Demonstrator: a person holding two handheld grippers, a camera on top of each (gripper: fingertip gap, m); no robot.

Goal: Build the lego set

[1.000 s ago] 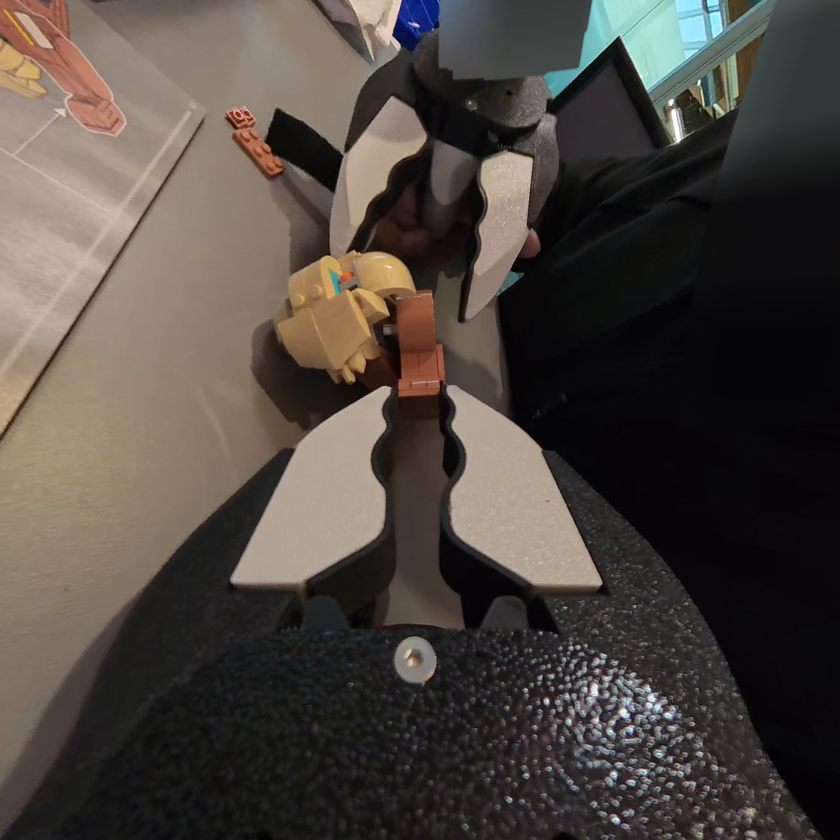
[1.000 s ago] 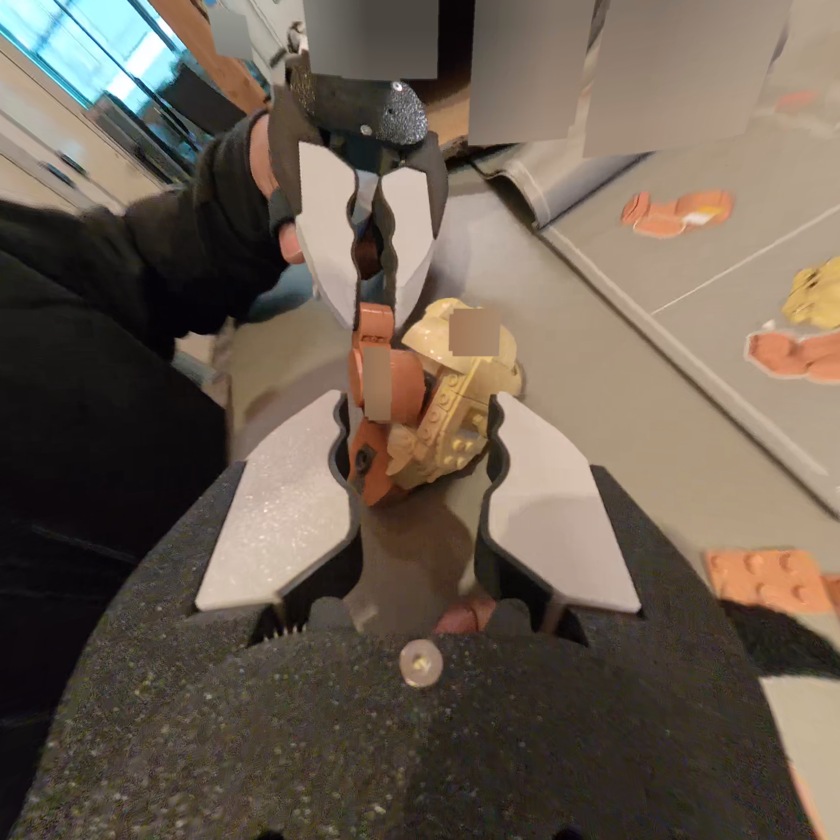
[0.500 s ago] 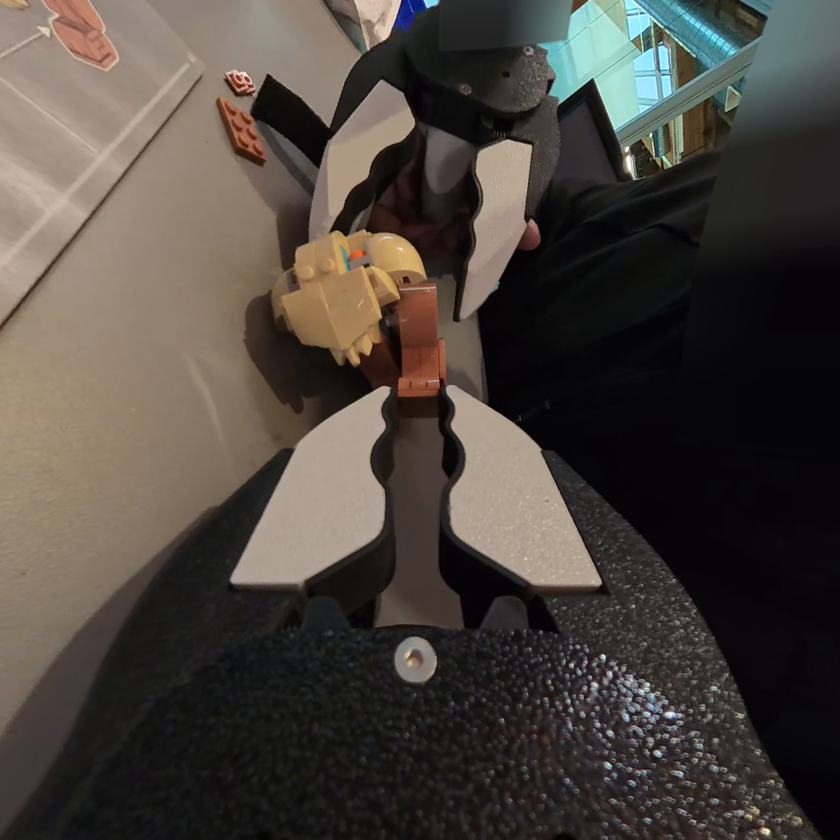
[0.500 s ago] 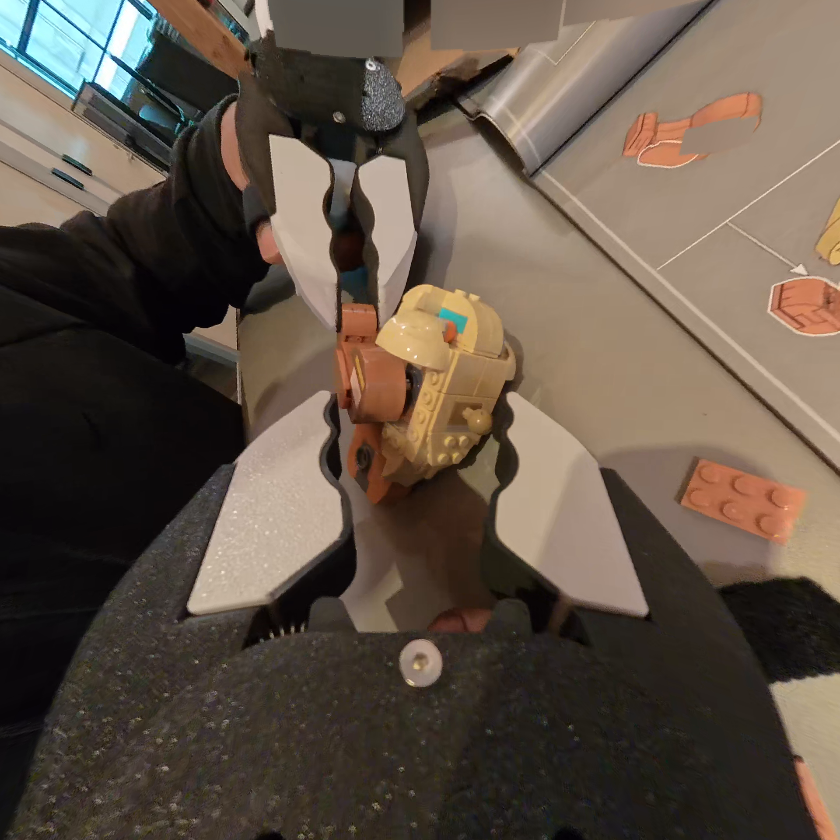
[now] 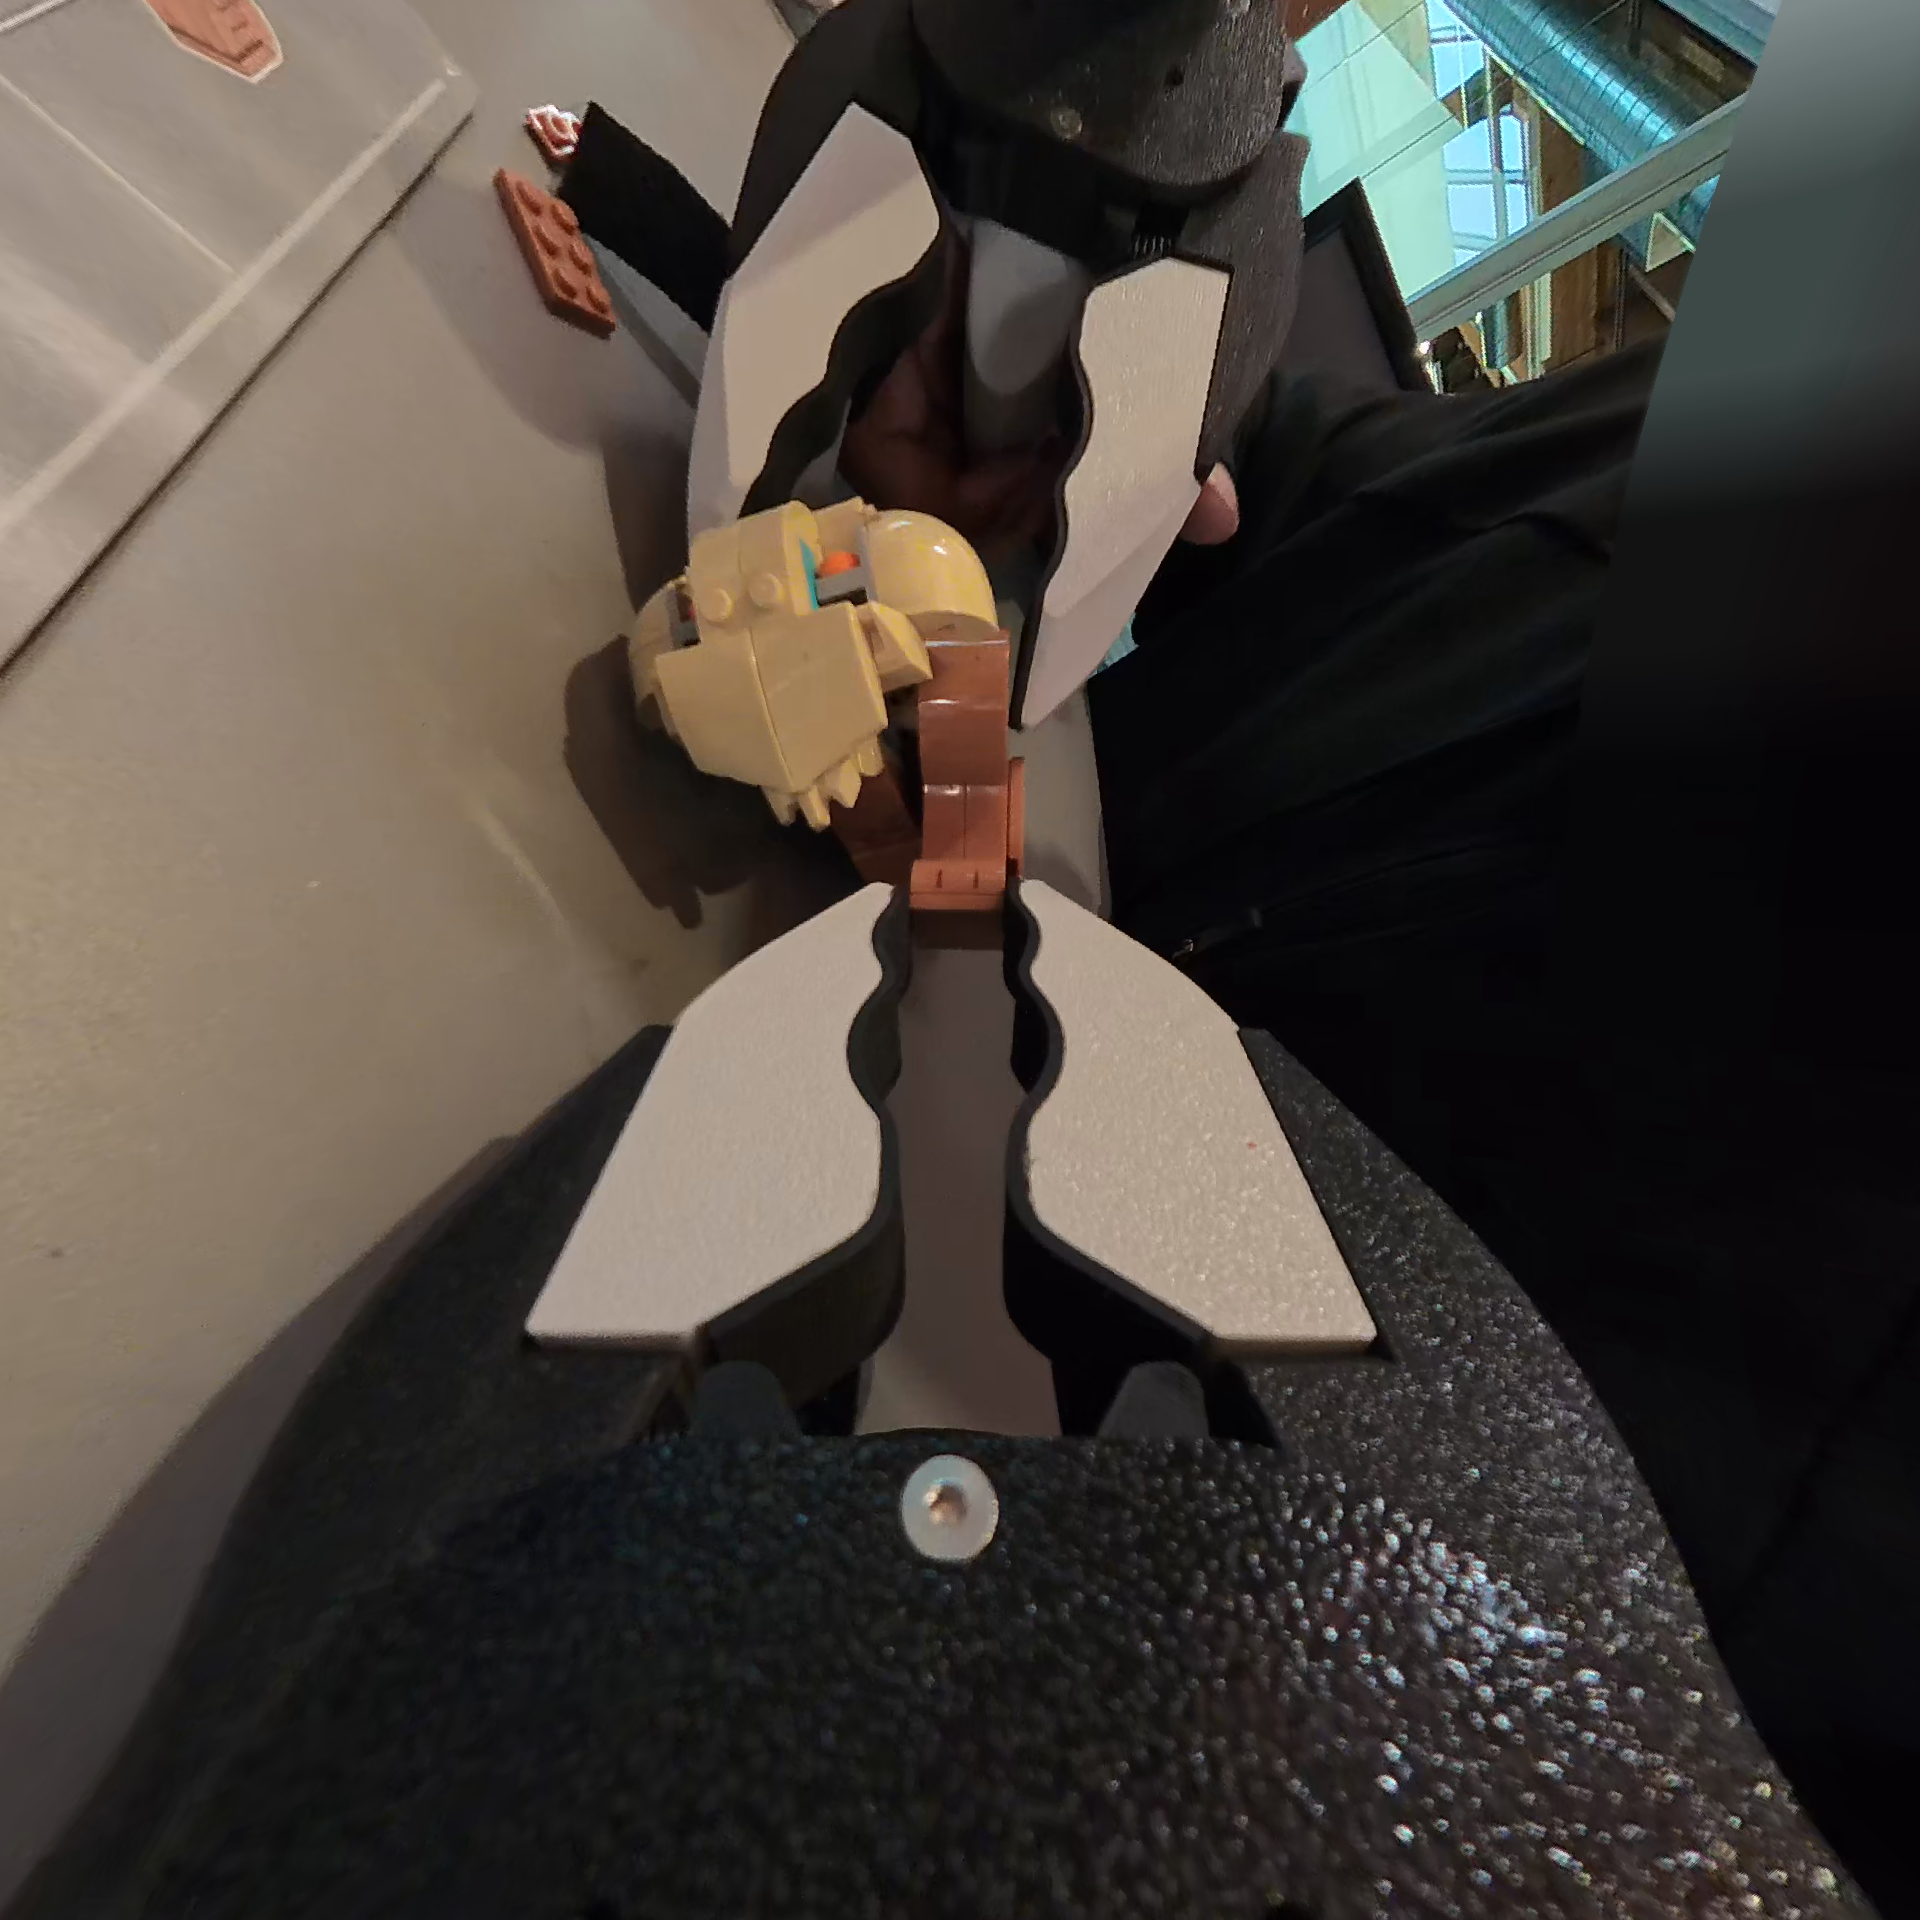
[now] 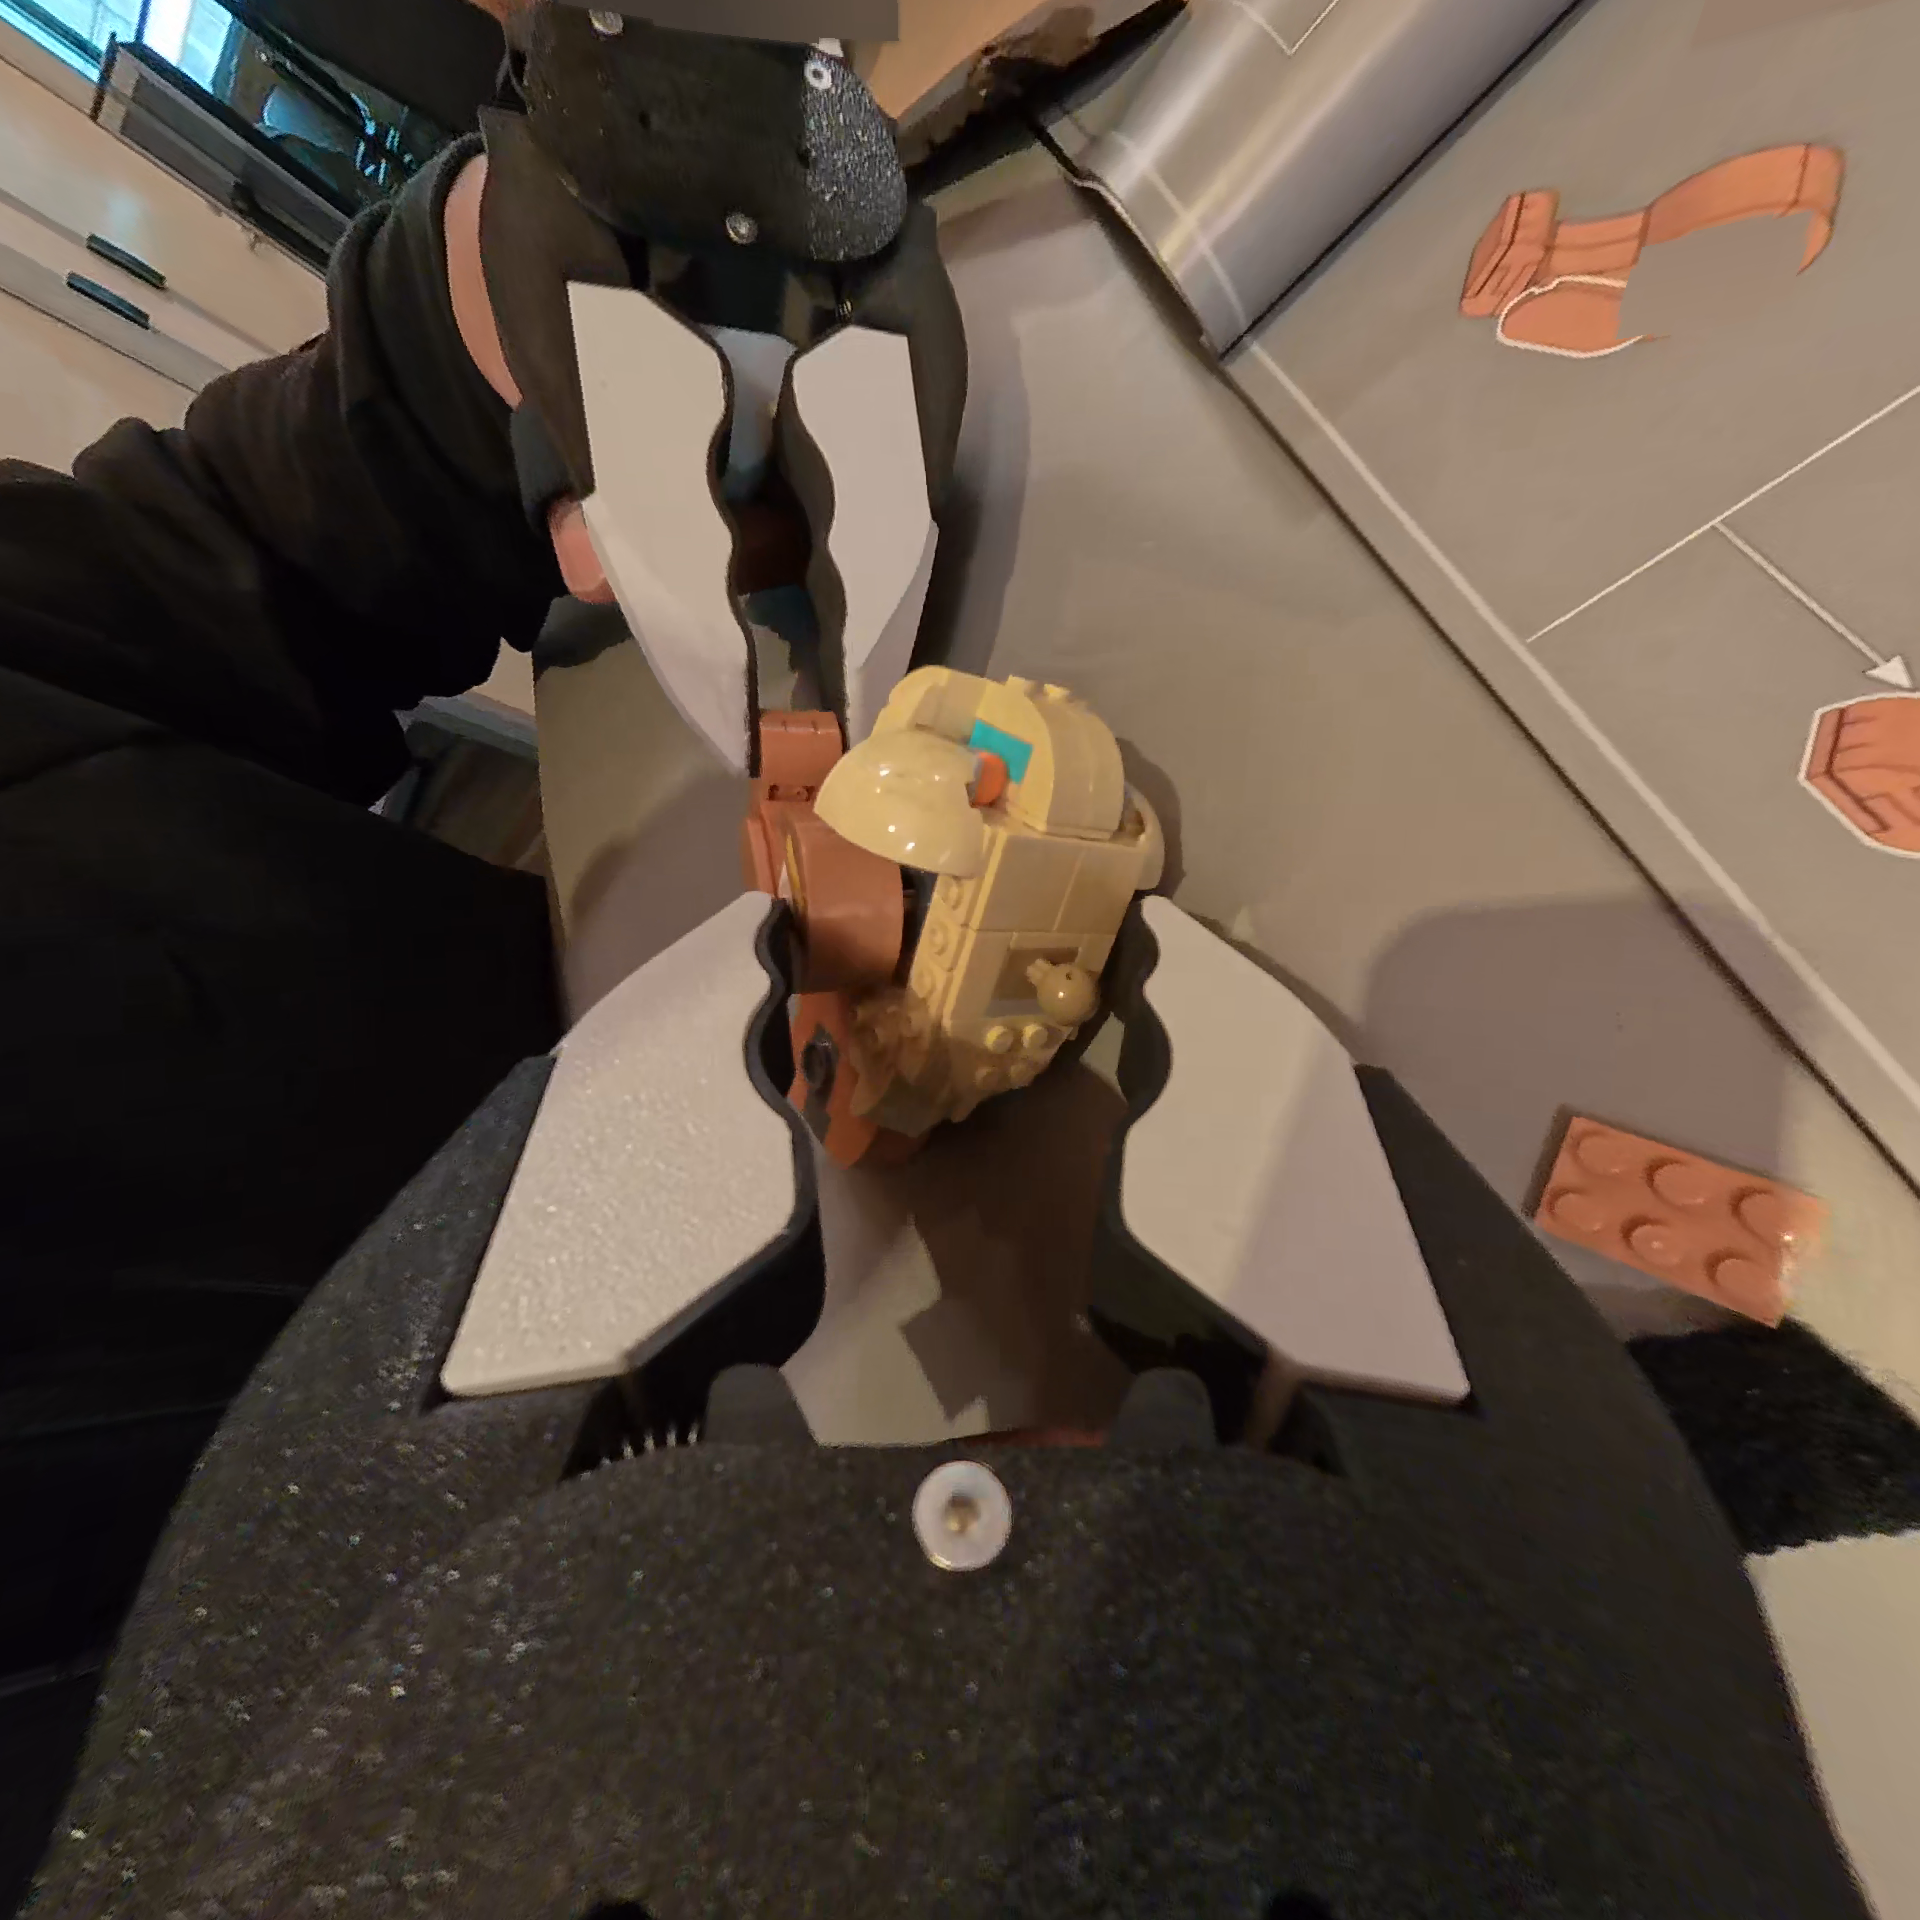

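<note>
Brick model [image 6: 966, 914], tan and brown, sits between both grippers above the worktop [image 5: 260, 831]. Left gripper [image 5: 956, 899] pinches its brown end piece [image 5: 961, 831]. Right gripper [image 6: 951, 935] spans the model's tan body, contact unclear.

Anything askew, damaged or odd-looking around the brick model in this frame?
Nothing looks broken or spilled. The tan-and-brown brick model hangs tilted off the grey table, pinched by its brown end in the left claw, with the right claw closed around its body. A loose brown plate lies flat nearby.
</note>
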